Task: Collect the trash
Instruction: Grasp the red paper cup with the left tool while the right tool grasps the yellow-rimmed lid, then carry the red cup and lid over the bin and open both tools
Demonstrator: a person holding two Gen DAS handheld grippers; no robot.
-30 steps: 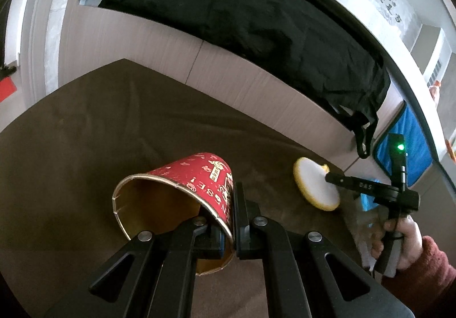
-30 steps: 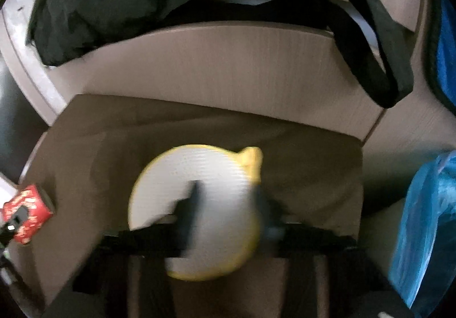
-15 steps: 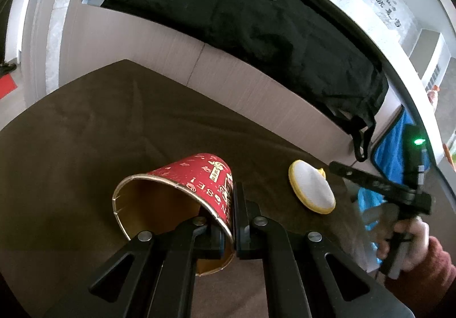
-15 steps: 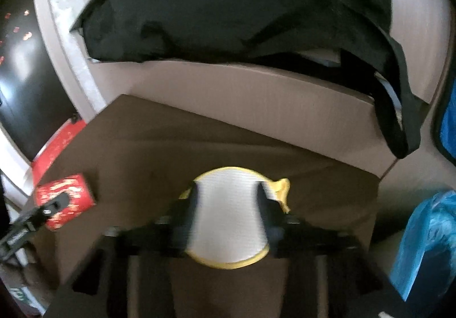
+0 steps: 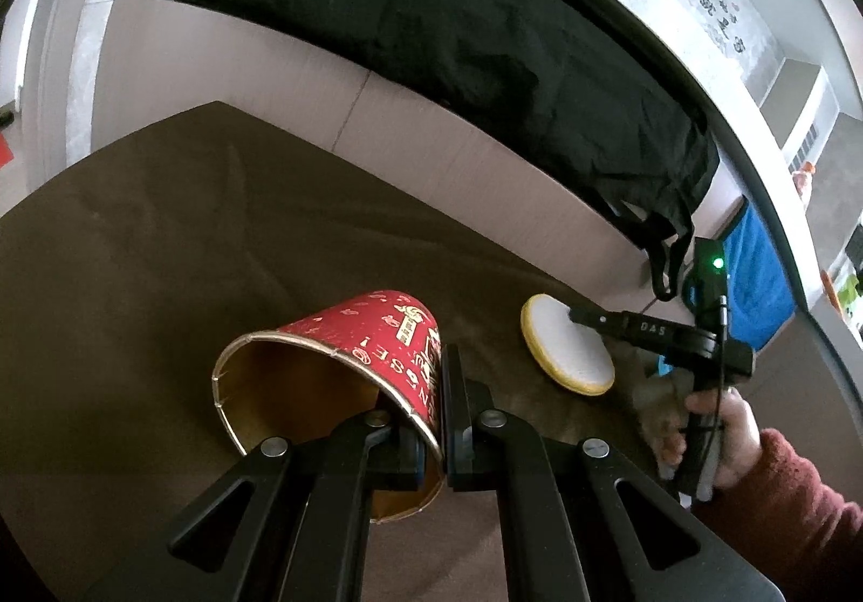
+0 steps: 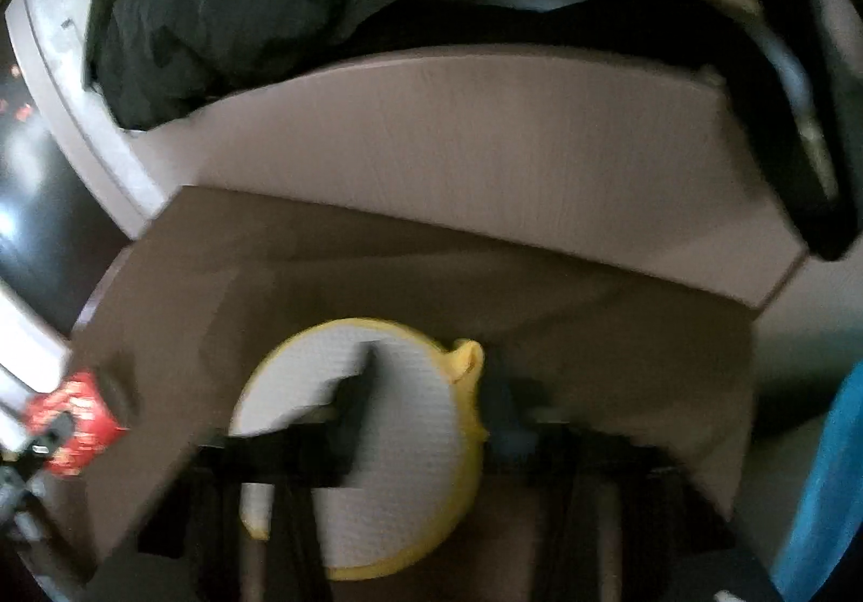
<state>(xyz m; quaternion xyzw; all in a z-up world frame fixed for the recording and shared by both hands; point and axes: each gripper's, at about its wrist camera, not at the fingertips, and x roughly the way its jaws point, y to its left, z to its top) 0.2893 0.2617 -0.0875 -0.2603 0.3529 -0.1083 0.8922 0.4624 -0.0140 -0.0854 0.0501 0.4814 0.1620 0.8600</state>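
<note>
On the brown tabletop (image 5: 162,246) before me, the red paper cup (image 5: 350,359) lies on its side, left of the yellow-rimmed white round lid (image 5: 566,354); behind both, black cloth (image 5: 458,25) drapes the pale wooden bench (image 5: 259,62).

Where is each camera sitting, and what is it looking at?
Left wrist: rides on the left gripper, looking along its fingers pinching the red cup's wall; the person's right hand shows too.
Right wrist: rides on the right gripper, looking down, blurred, at the yellow-rimmed lid between its open fingers.
Shared: red cup, lid, brown mat, black cloth.
</note>
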